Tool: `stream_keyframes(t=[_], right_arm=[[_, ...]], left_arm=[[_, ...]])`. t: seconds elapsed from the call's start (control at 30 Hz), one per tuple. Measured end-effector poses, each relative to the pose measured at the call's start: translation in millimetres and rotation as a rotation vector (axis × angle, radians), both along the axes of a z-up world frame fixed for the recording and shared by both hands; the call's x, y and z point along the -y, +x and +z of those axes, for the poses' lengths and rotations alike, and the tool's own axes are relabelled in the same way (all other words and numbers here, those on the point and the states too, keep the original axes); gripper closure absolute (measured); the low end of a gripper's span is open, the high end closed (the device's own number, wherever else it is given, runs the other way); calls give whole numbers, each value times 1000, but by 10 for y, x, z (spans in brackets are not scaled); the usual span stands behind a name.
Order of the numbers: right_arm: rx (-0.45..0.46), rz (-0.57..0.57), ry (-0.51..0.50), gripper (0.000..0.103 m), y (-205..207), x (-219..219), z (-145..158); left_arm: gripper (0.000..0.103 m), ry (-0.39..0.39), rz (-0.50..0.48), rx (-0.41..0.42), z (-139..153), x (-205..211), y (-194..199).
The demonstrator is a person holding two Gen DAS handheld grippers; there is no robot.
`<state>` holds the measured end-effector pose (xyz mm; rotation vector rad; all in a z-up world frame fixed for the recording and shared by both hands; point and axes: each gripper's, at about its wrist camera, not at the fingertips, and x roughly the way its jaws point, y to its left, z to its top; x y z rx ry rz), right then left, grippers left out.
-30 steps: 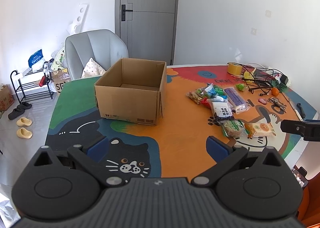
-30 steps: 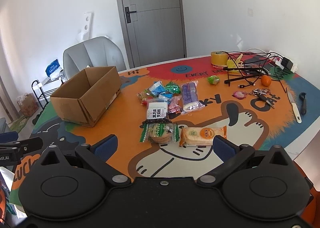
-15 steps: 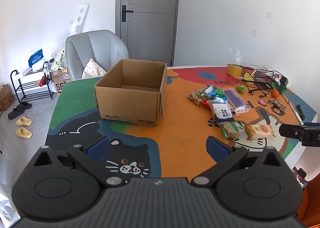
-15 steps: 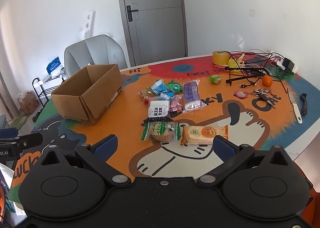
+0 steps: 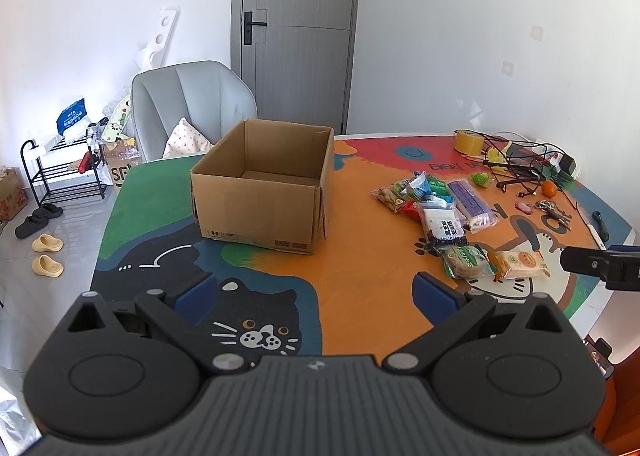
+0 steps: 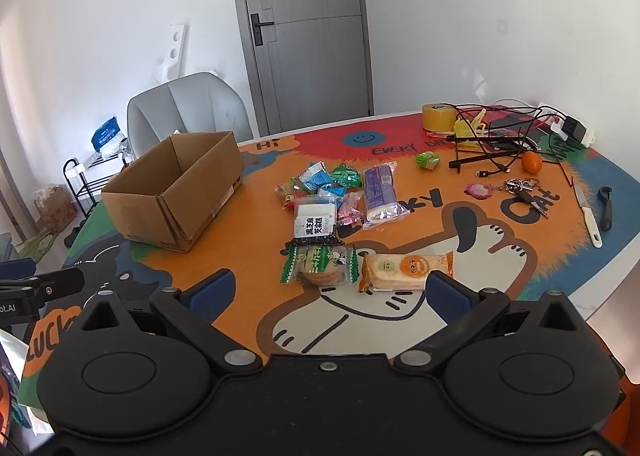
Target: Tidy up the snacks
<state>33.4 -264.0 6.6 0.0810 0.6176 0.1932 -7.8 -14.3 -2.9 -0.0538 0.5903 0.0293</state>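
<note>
An open, empty cardboard box [image 5: 264,184] [image 6: 176,196] stands on the cartoon-print table [image 5: 360,276]. A pile of snack packets [image 5: 436,208] [image 6: 340,200] lies to its right. Nearest me are an orange cracker packet [image 6: 404,270] [image 5: 518,264] and a green-edged biscuit packet [image 6: 320,266] [image 5: 464,260]. My left gripper [image 5: 316,292] is open and empty above the near table edge, in front of the box. My right gripper [image 6: 328,290] is open and empty, just short of the two nearest packets.
A tape roll [image 6: 436,116], cables [image 6: 496,136], an orange [image 6: 531,162], keys [image 6: 524,192] and a knife [image 6: 588,214] lie at the far right. A grey chair [image 5: 192,108] stands behind the box. A shoe rack [image 5: 60,168] stands on the floor at left.
Both grippers have moved slightly; the views shift a little. The right gripper has edged closer to the nearest packets. Nothing on the table has moved.
</note>
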Motion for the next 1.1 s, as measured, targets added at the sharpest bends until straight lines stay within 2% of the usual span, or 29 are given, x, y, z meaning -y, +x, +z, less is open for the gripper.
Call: stream_keyframes(t=[0.53, 0.93, 1.1], right_arm=[[8, -3, 2, 0, -11, 18, 19], [16, -26, -1, 0, 47, 101, -26], [-8, -31, 13, 0, 119, 164, -106]], left_arm=[[0, -1, 3, 7, 24, -16, -17], [0, 15, -6, 43, 36, 177, 96], [0, 13, -9, 62, 12, 273, 176]])
